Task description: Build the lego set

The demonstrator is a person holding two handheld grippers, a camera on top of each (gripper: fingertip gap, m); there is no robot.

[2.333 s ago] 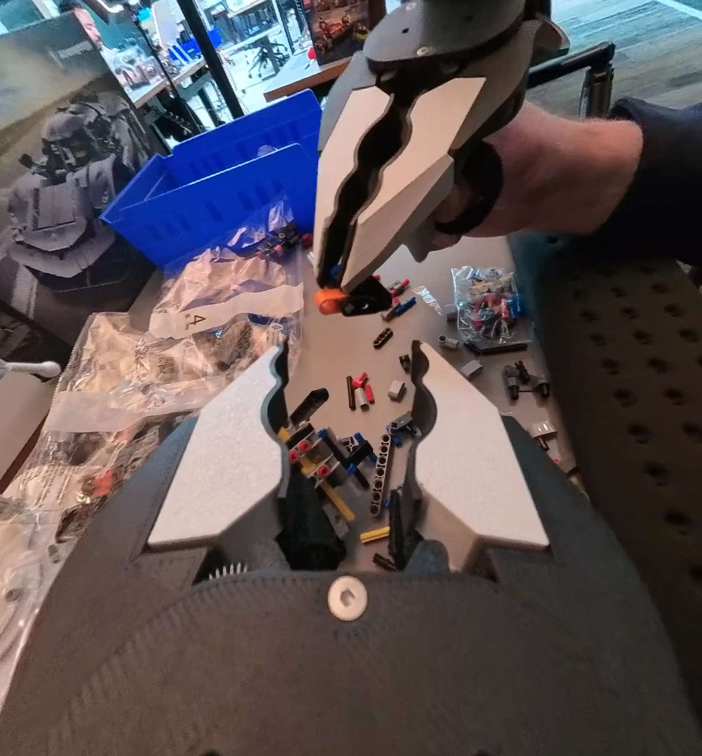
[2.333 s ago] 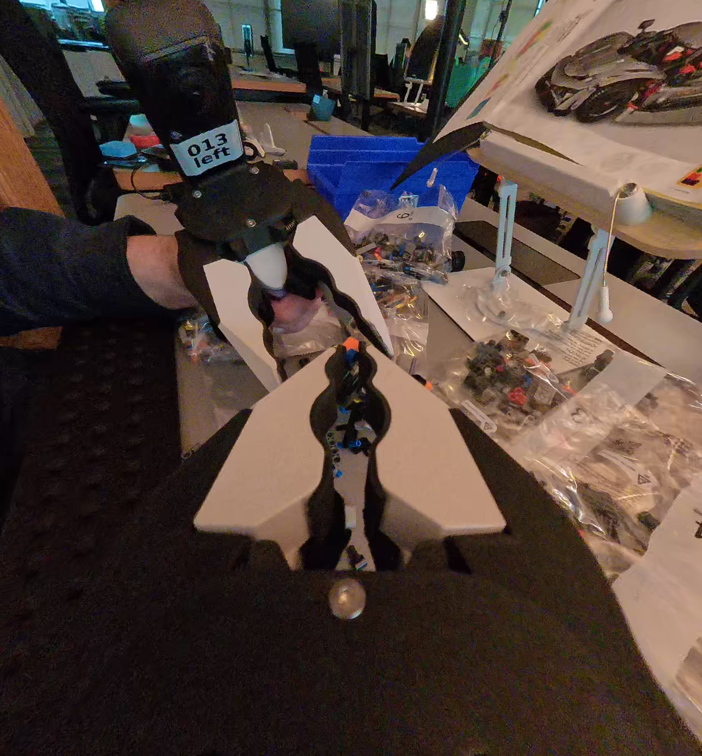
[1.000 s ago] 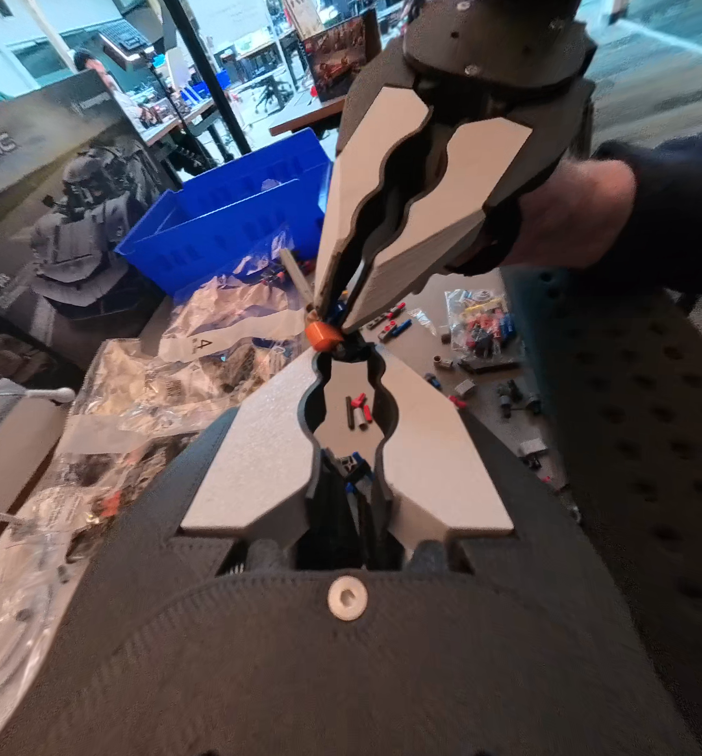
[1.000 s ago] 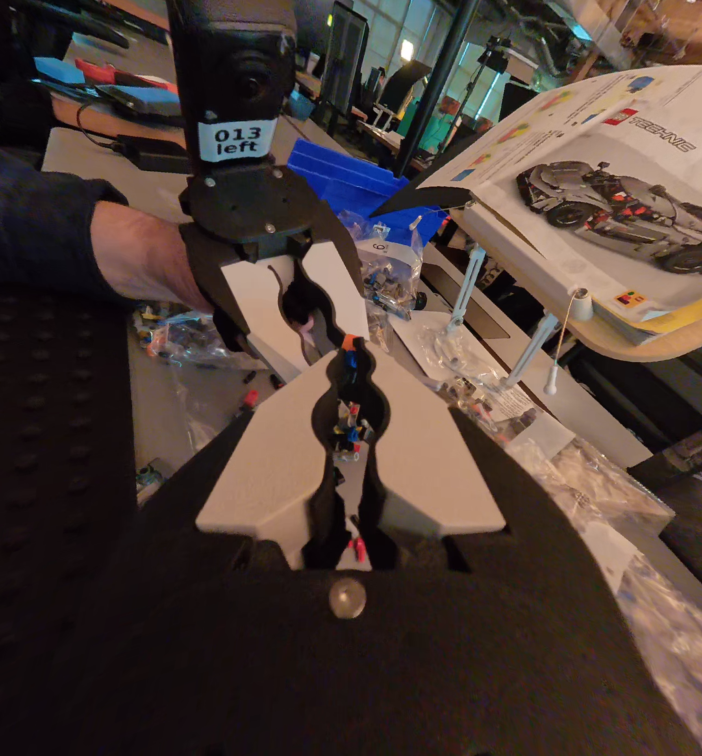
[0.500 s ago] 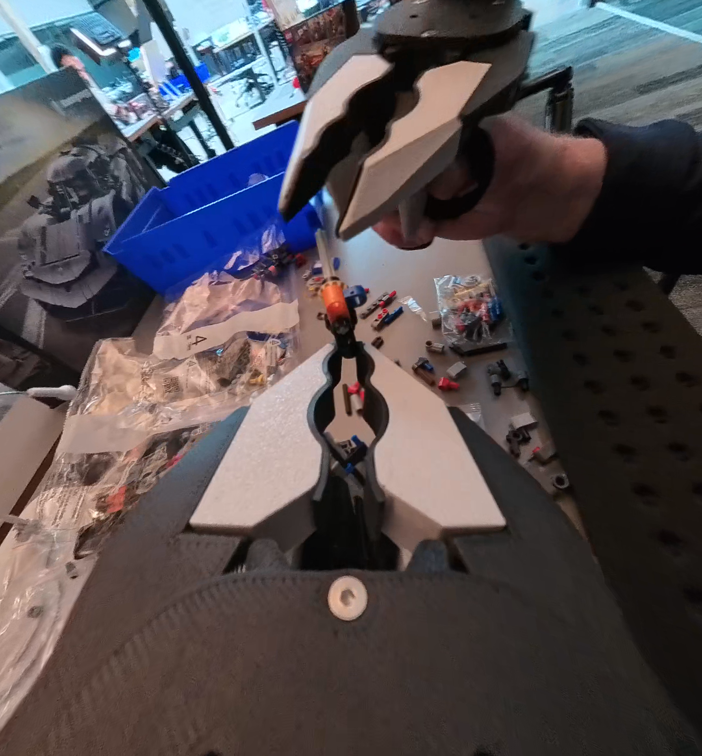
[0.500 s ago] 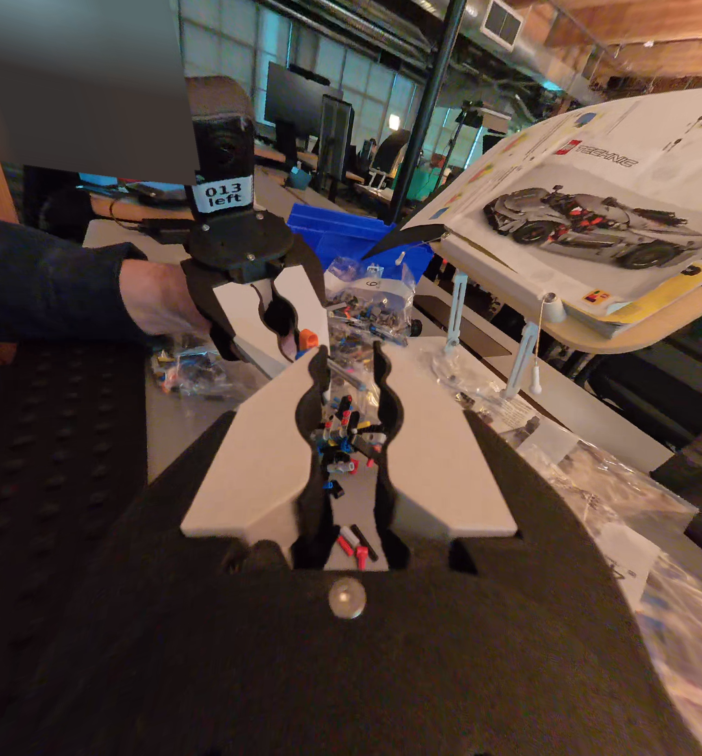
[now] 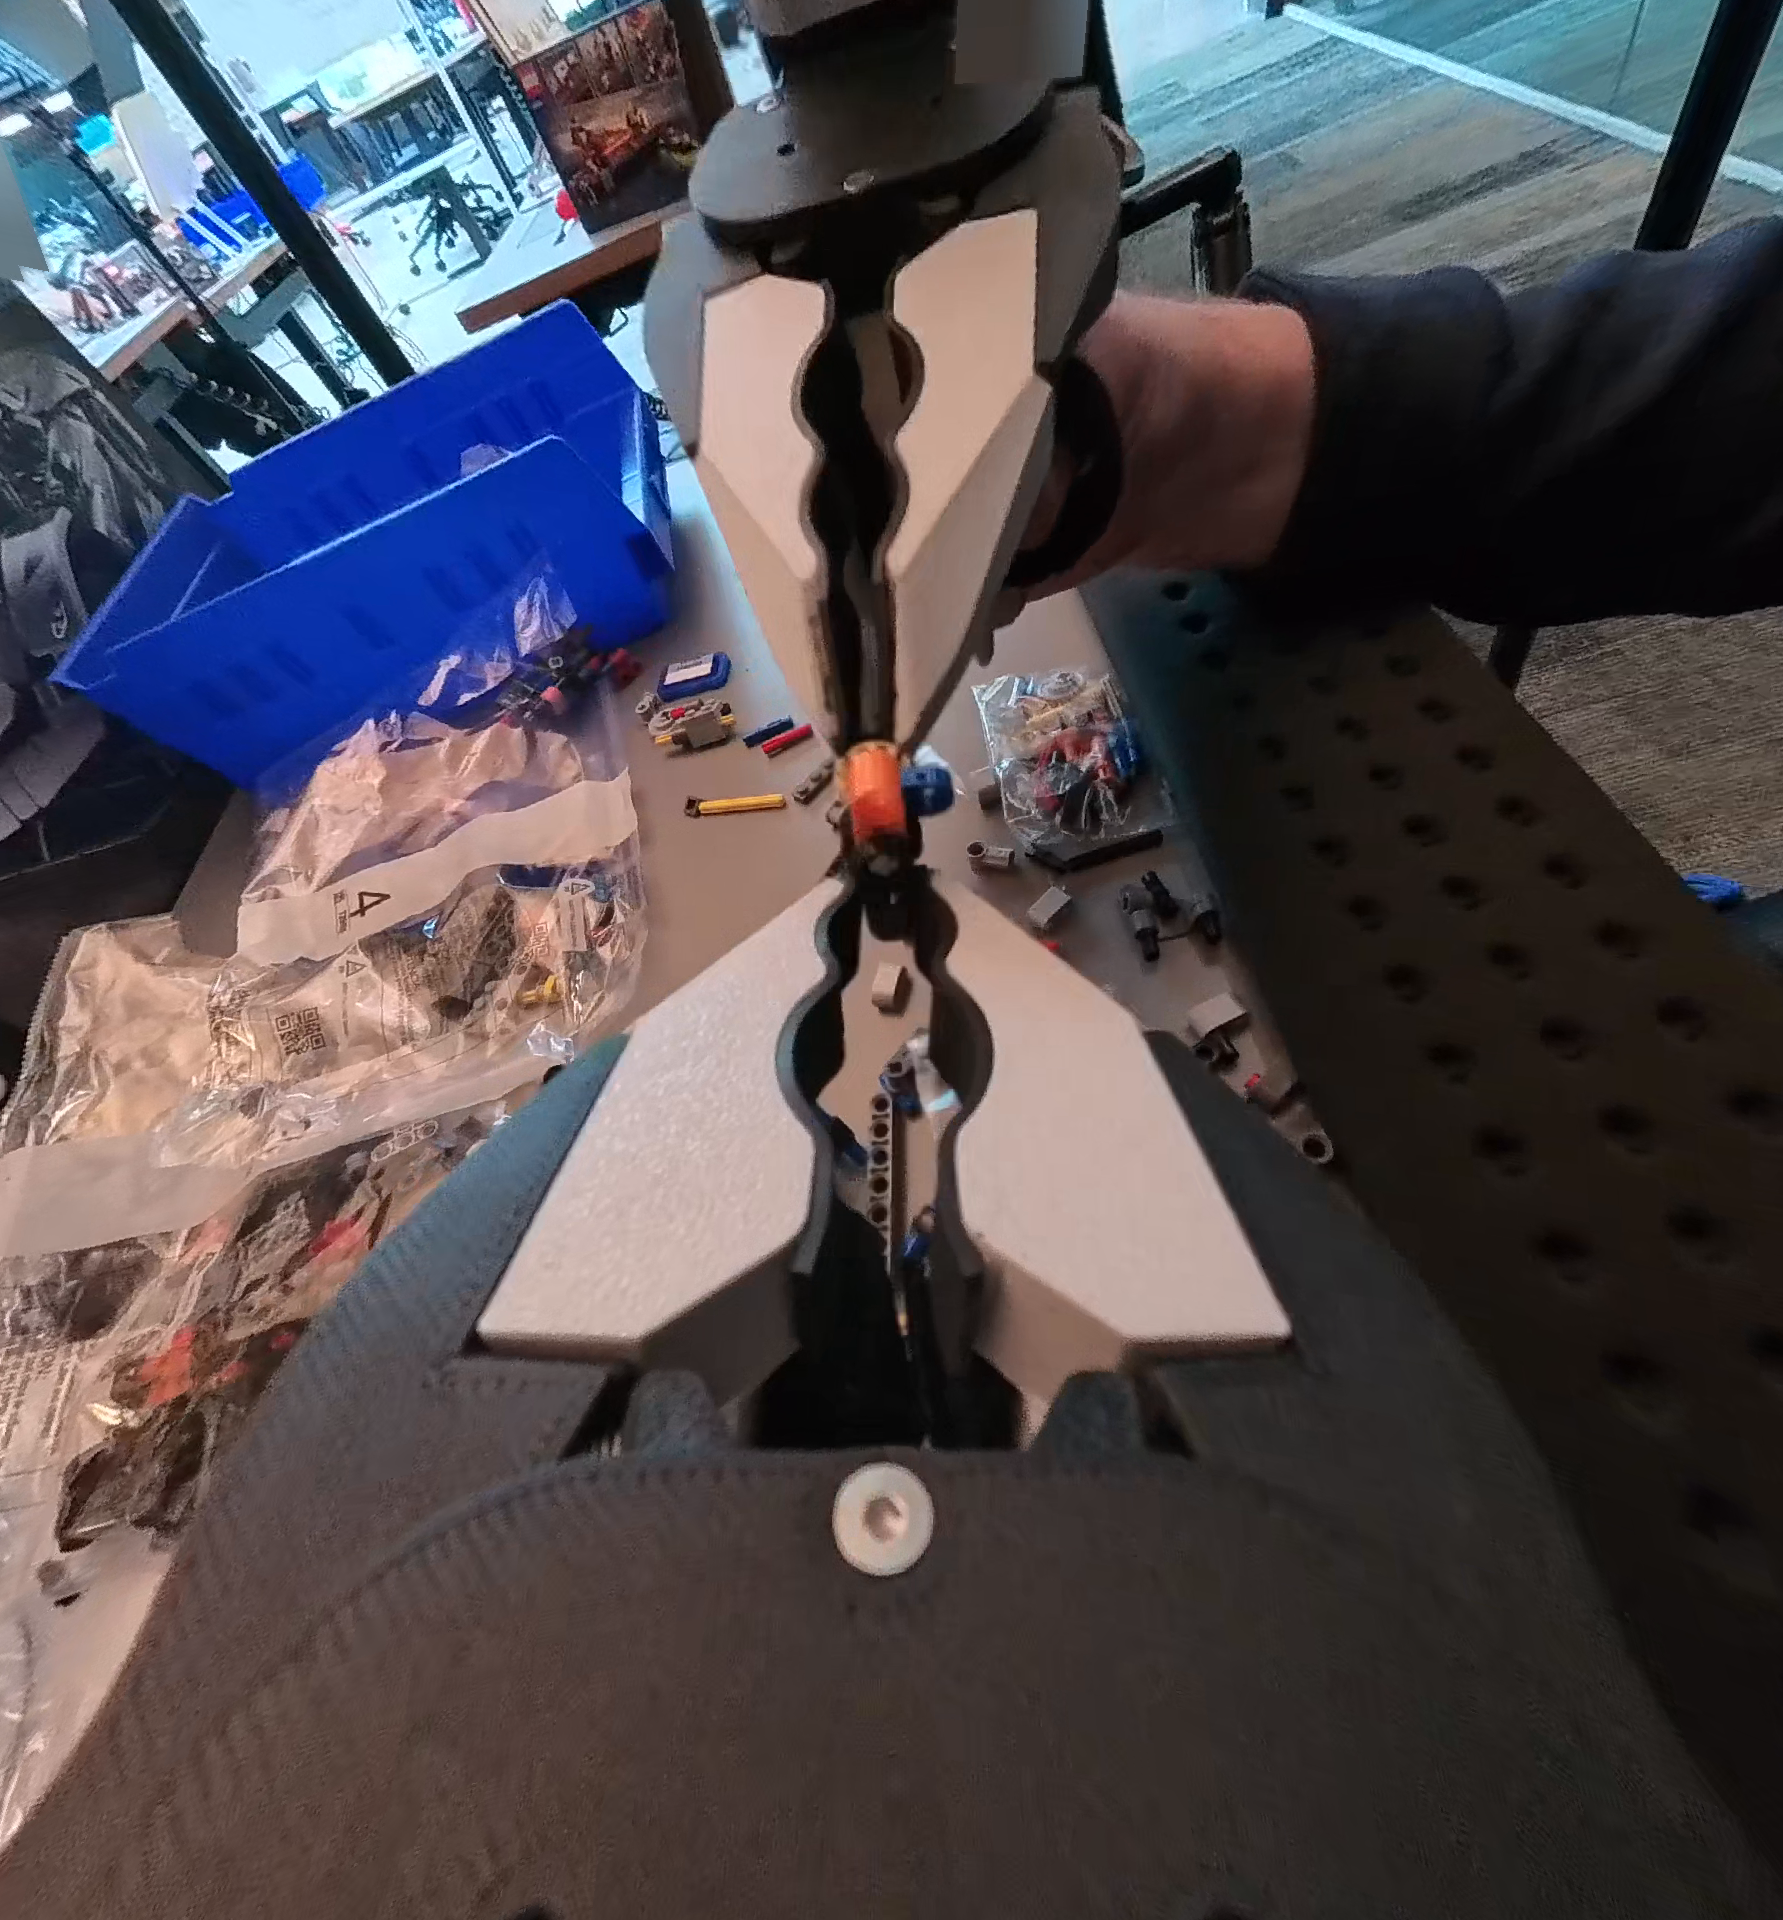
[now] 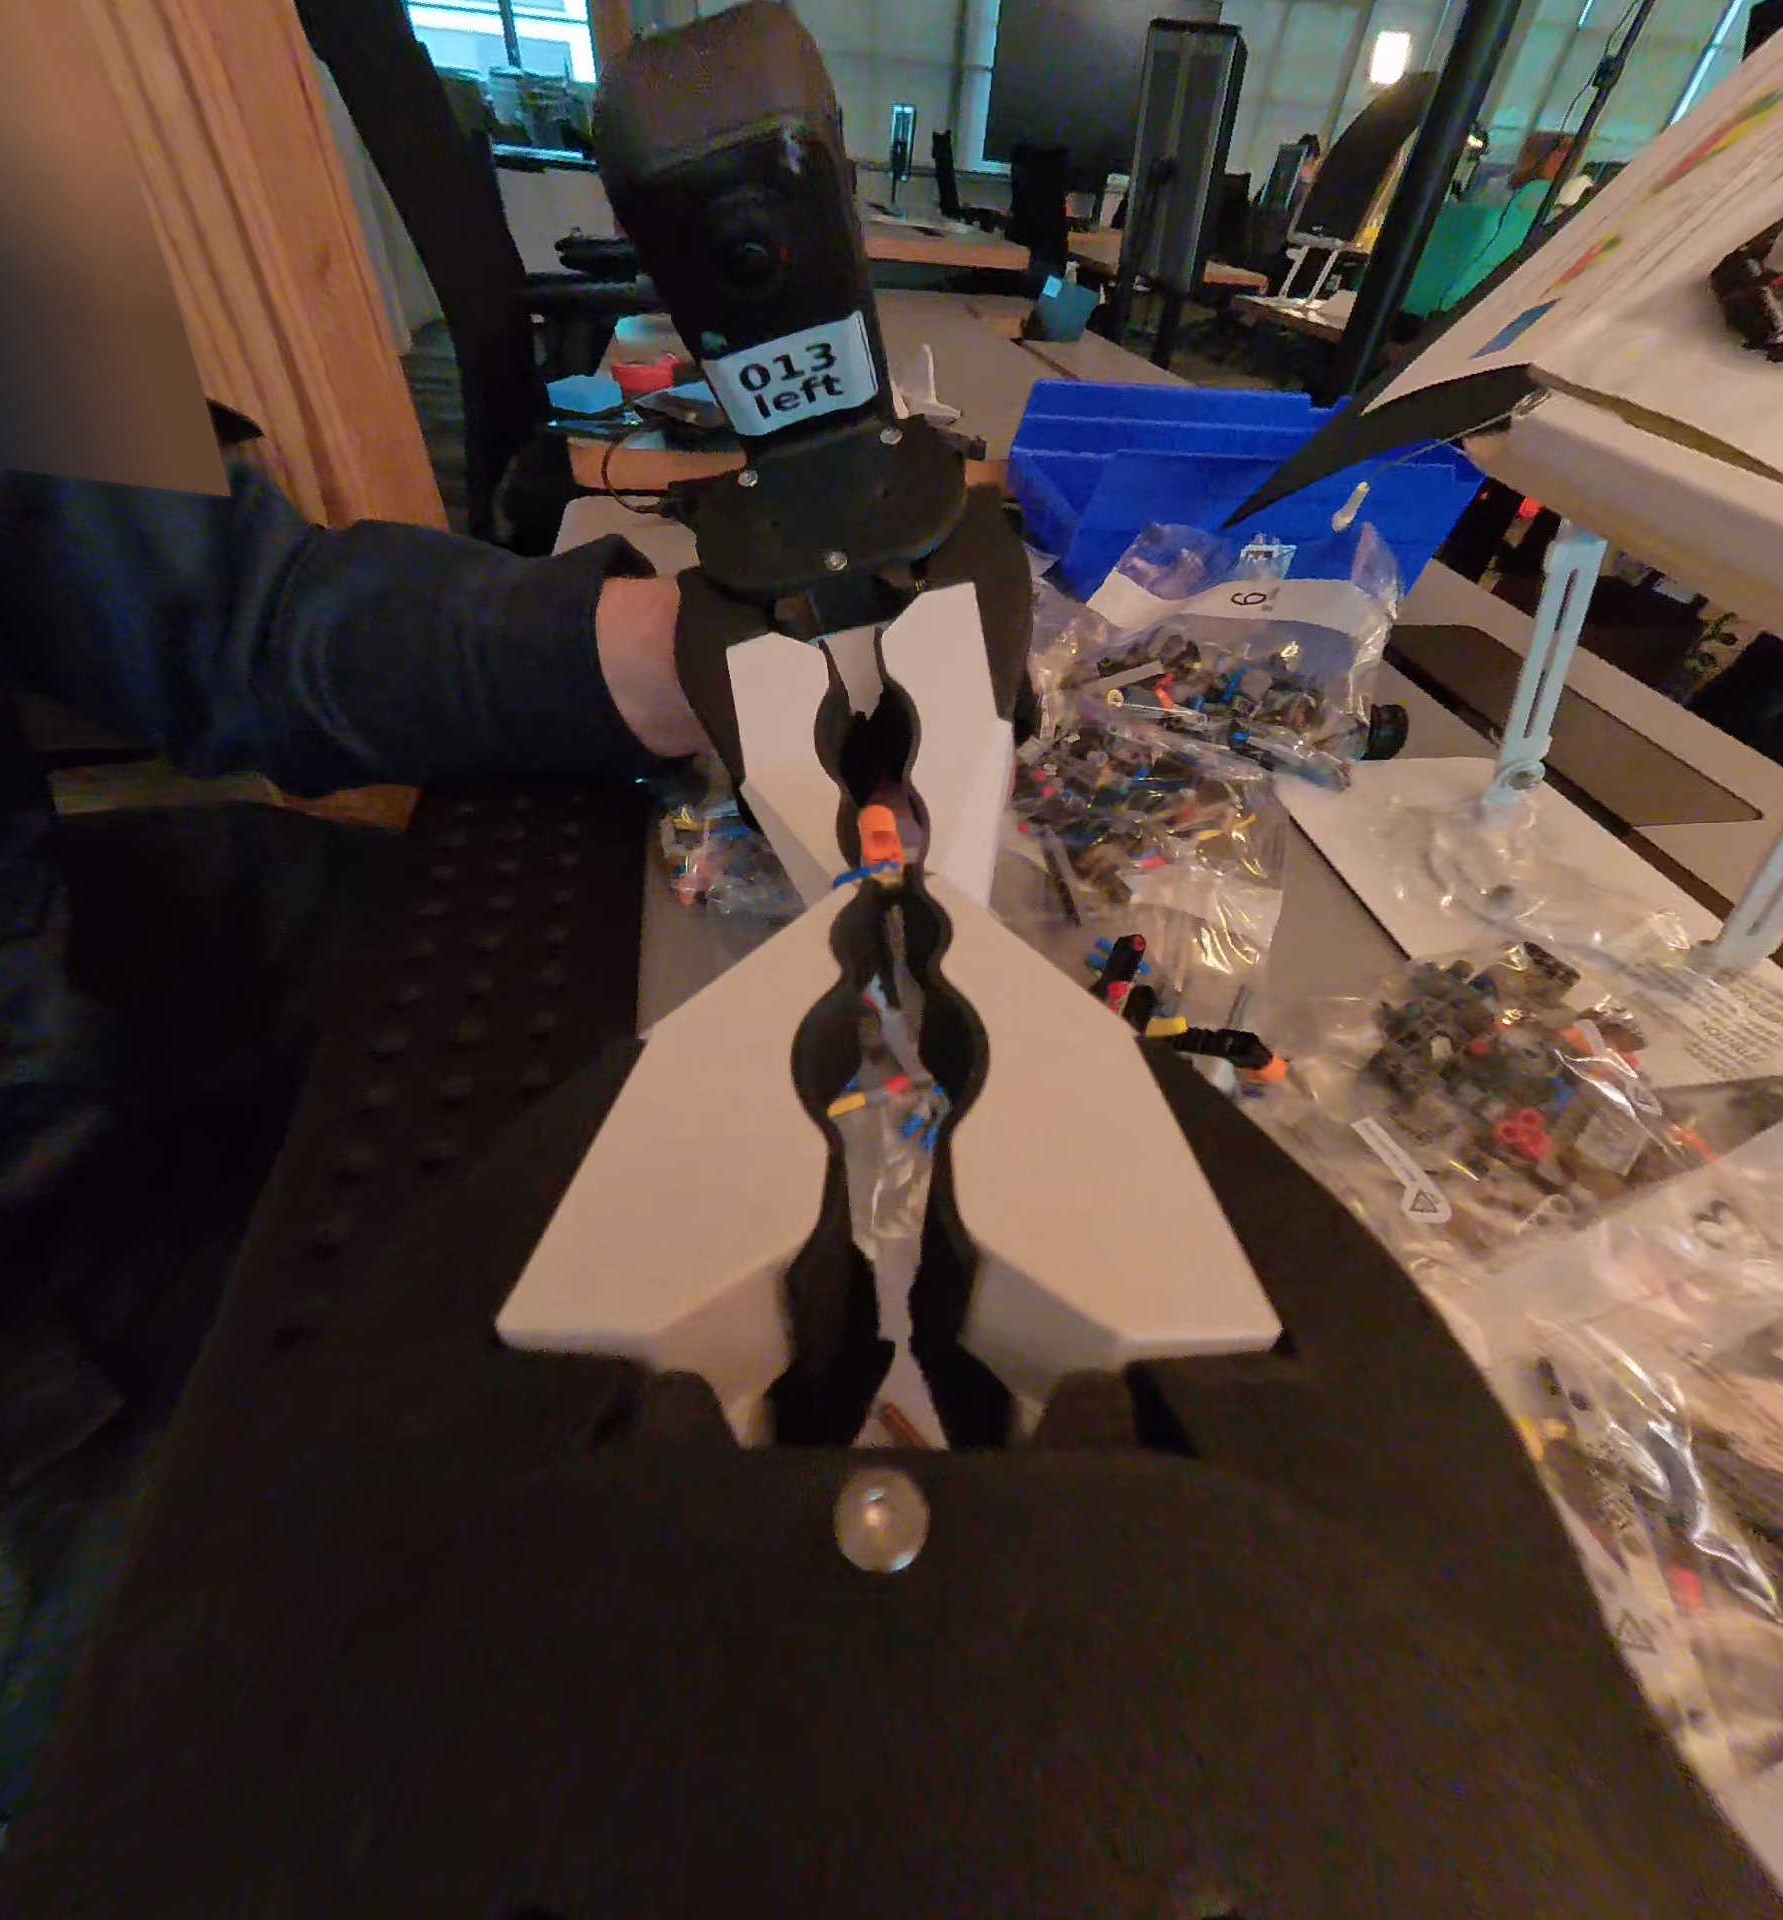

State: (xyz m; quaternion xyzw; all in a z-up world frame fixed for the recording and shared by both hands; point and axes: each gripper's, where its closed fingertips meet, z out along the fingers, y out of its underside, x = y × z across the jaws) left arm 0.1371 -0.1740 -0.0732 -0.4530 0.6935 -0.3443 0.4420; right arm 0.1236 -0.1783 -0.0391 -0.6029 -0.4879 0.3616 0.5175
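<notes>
Above the table (image 7: 1032, 634), the left gripper (image 7: 882, 883) and right gripper (image 7: 871, 727) meet tip to tip, both pinching the small orange assembly (image 7: 871, 805) between them; its long axis runs near-to-far along both grippers' fingers.

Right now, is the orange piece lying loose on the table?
No. The orange piece is held in the air between the tips of the left tongs and right tongs, above the table.
</notes>
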